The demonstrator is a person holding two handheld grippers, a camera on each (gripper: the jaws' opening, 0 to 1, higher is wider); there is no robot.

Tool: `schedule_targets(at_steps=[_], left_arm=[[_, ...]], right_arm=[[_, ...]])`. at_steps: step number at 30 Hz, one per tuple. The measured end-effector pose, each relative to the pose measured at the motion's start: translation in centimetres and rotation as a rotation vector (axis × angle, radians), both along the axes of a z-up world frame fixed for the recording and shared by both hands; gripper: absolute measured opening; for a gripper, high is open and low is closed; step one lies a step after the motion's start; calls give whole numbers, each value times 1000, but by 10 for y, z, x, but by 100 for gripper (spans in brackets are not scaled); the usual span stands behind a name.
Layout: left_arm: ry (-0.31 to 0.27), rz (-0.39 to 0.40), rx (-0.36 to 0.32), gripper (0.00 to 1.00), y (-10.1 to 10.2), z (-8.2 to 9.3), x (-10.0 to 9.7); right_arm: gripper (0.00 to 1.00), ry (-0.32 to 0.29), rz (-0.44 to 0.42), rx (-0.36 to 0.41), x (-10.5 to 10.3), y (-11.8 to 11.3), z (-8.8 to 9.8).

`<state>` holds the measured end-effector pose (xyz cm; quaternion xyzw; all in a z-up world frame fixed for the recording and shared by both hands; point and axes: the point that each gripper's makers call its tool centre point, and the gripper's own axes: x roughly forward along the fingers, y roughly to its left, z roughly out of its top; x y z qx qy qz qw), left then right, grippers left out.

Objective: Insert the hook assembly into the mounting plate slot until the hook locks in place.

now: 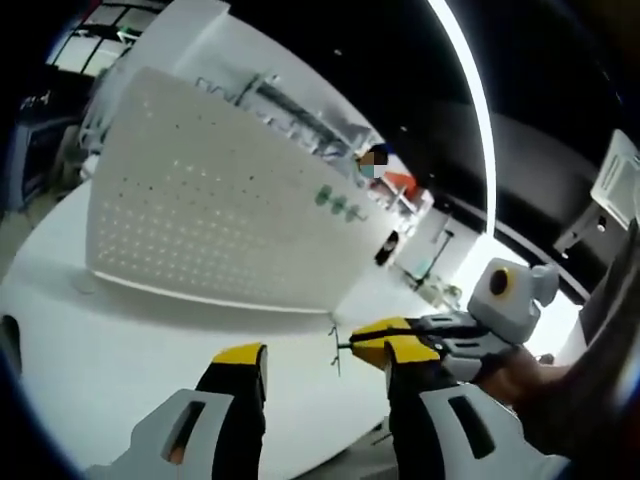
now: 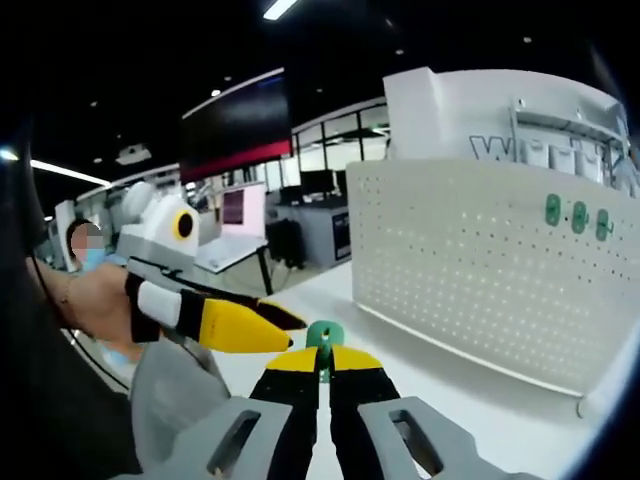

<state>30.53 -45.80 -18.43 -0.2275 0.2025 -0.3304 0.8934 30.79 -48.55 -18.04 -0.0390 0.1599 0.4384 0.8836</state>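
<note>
A white perforated mounting plate (image 1: 200, 210) (image 2: 470, 260) stands upright on a white table, with three green hooks (image 1: 338, 205) (image 2: 575, 215) seated near its upper edge. My right gripper (image 2: 323, 362) is shut on a hook assembly, whose green head (image 2: 322, 338) sticks up between the yellow tips. In the left gripper view the right gripper (image 1: 368, 340) comes in from the right, and the hook's thin wire end (image 1: 335, 352) pokes out in front of it, short of the plate. My left gripper (image 1: 325, 354) (image 2: 268, 325) is open beside it, holding nothing.
The white table (image 1: 110, 340) (image 2: 460, 390) runs out in front of the plate. A hand (image 2: 95, 300) holds the left gripper. Behind are desks, screens and white racking (image 2: 560, 135). A person stands far back (image 1: 372, 160).
</note>
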Motion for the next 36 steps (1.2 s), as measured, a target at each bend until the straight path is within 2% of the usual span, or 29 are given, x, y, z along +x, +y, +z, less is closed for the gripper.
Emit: schedule_targets(at_steps=[2,5,18,23,32,36], left_arm=[[-2,-7,2,57,-2,0,-1],[0,-21,8,58,-4,-2,-3],[-29,-72,29,80,-17,1,-14],[-36,-83,45,78,-18,2,-18],[-37,-107,46,89,-24,2,-26],[-13,-107,41,90,-25,-2,-28]], right_arm=[[0,-3,-1,0,0,0,0],[0,-4,-2,-1,1,0,0],[0,-2,-11,-7,1,-3,-2],[0,1,-14,-4,1,-3,-2],[0,-2,-18,-4,1,-5,-3],[0,-7,-24,-2,2,-6,-2]])
